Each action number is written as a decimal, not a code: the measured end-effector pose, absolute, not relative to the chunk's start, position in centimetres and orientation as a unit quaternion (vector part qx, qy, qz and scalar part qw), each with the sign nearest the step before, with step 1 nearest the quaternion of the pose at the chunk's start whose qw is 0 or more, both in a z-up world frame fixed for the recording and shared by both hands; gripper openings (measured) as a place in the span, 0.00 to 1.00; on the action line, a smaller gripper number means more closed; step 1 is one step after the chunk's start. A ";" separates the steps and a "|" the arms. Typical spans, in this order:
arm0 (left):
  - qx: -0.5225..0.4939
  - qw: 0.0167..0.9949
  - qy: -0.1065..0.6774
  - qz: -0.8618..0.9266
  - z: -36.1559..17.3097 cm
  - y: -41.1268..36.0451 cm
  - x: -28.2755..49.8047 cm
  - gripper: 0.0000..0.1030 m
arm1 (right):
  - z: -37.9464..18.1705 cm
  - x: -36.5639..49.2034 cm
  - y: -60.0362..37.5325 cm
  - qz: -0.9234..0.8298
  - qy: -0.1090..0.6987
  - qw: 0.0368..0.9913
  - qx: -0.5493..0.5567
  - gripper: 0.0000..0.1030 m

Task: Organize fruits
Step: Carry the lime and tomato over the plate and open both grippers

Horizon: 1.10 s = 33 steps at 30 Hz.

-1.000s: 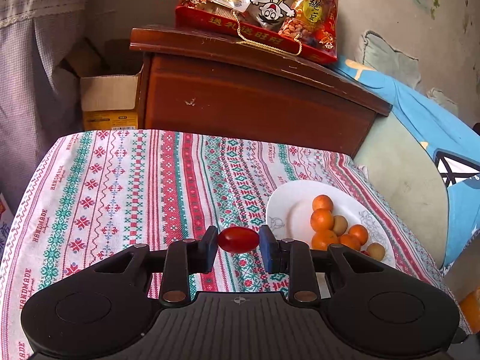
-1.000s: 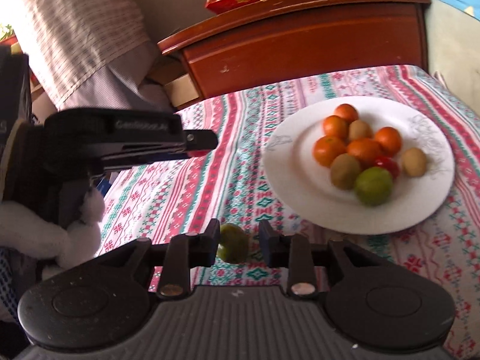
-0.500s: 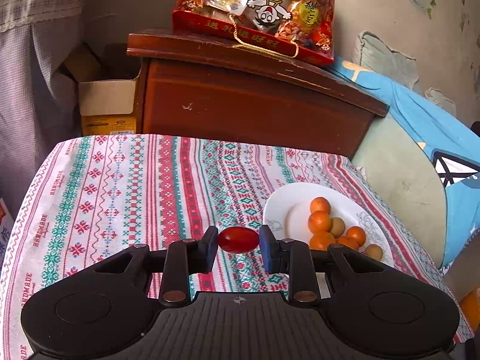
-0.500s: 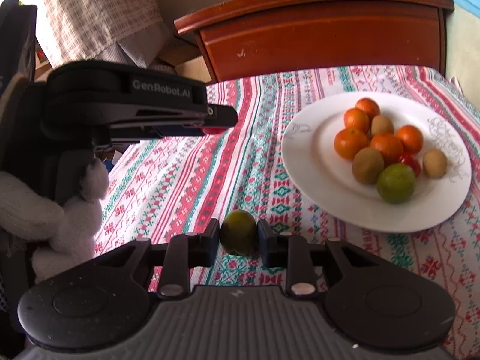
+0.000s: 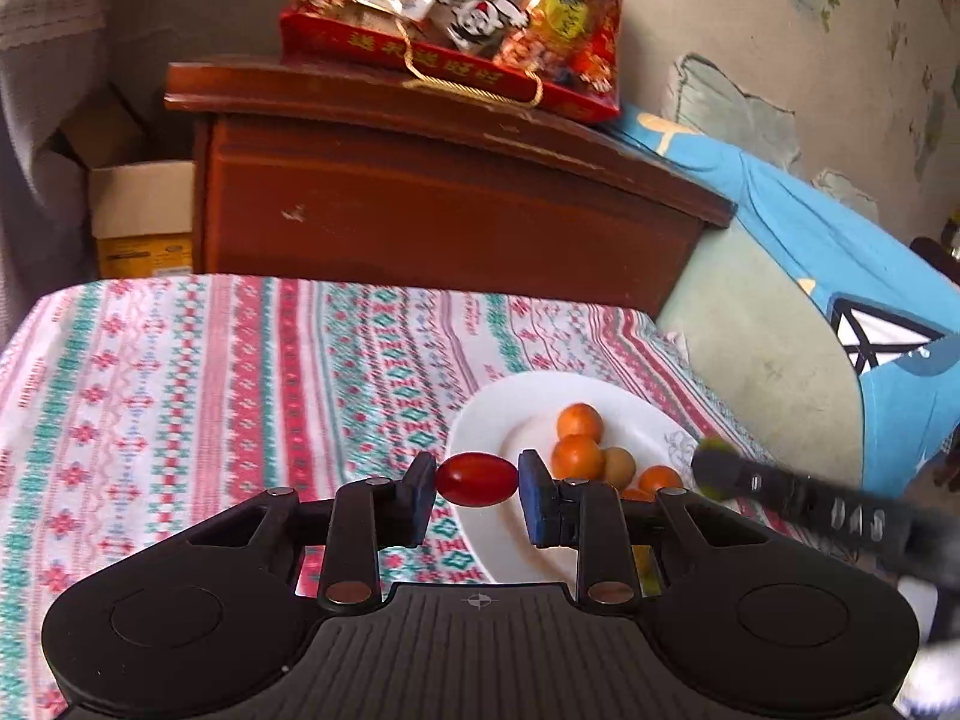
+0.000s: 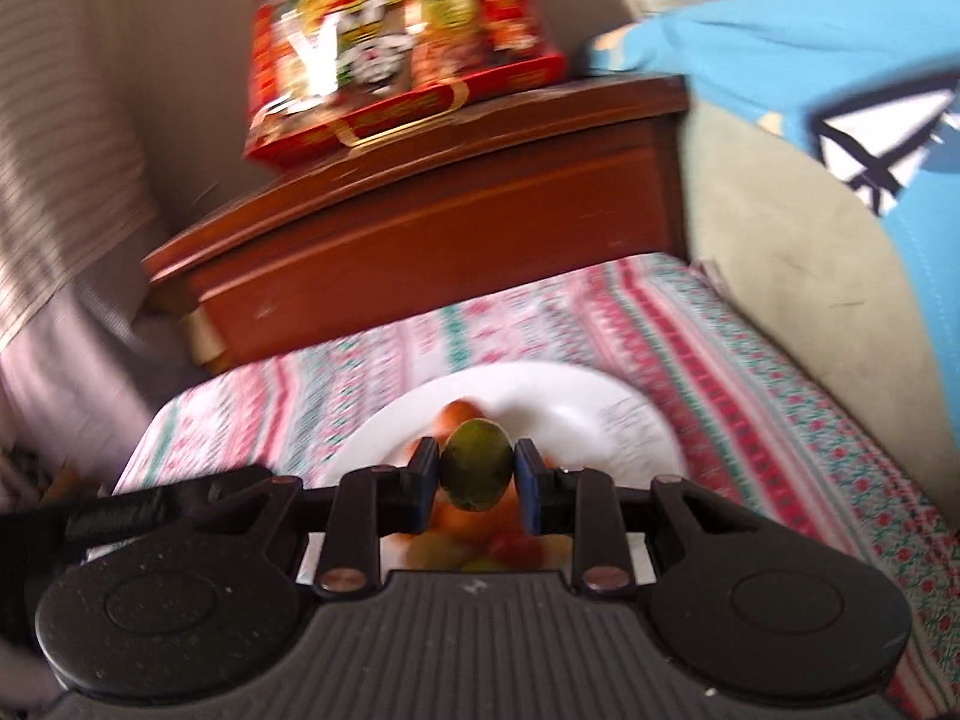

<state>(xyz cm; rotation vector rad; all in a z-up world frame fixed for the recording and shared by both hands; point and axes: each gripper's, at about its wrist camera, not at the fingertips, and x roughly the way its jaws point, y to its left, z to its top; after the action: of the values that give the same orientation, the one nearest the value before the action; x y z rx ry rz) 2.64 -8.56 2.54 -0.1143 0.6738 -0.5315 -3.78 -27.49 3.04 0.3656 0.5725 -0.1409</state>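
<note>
Left tool (image 5: 477, 480) clenched on a red oval tomato (image 5: 477, 479) above the near-left rim of the white plate (image 5: 498, 420); right tool (image 6: 477, 476) clenched on a green fruit (image 6: 477, 465) over the plate's heaped oranges (image 5: 578, 456); plate resting on the patterned bench cloth (image 5: 210, 372), right of centre

Both handheld tools share one build: a matte black body with a ribbed grey-black centre panel flanked by two round, dished housings. The left gripper (image 5: 477, 483) carries a small crosshair mark on the panel's top edge, brass-coloured rivets on its linkage arms and blue-edged pads (image 5: 536, 504). The right gripper (image 6: 475, 477) shows pale specks on its housings, copper-toned rivets and the same dark blue fingertips (image 6: 528, 492).
</note>
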 end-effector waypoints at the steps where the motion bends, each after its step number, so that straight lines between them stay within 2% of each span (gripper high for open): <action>1: -0.054 0.907 0.328 -0.260 2.3 -8.9 2.7 0.26 | 2.9 -3.5 -28.0 -0.075 0.280 0.940 0.182 0.26; 15: -0.020 0.897 0.350 -0.270 0.8 -12.0 3.5 0.26 | 0.7 -0.4 -29.4 -0.091 0.299 0.930 0.195 0.28; 20: -0.012 0.895 0.356 -0.267 0.9 -12.3 3.4 0.30 | 0.8 -0.4 -29.3 -0.087 0.302 0.928 0.199 0.30; 21: -0.010 0.895 0.358 -0.265 1.0 -12.4 3.4 0.32 | 1.0 -0.4 -29.2 -0.086 0.303 0.928 0.197 0.30; 22: -0.009 0.896 0.357 -0.264 1.2 -12.3 3.3 0.40 | 1.2 -0.4 -29.1 -0.086 0.304 0.929 0.195 0.31; 23: -0.008 0.897 0.354 -0.263 1.4 -12.3 3.2 0.49 | 1.4 -0.5 -29.0 -0.085 0.304 0.929 0.193 0.34; 25: -0.004 0.900 0.351 -0.258 1.8 -12.2 2.9 0.59 | 2.0 -0.6 -28.8 -0.086 0.306 0.929 0.187 0.42; 28: 0.003 0.901 0.351 -0.257 2.6 -12.1 2.6 0.63 | 3.2 -1.2 -28.4 -0.083 0.307 0.931 0.179 0.52; 31: 0.010 0.900 0.357 -0.250 3.5 -12.0 2.0 0.77 | 4.3 -1.8 -28.0 -0.093 0.315 0.929 0.170 0.65; 33: 0.005 0.898 0.359 -0.253 4.0 -11.7 1.6 0.78 | 4.9 -2.4 -27.9 -0.095 0.316 0.927 0.176 0.71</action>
<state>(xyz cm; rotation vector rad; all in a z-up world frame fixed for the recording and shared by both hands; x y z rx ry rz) 1.63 -11.72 4.03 0.0109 0.7432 -0.5236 -2.41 -27.94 4.90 0.3603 0.6482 -0.1953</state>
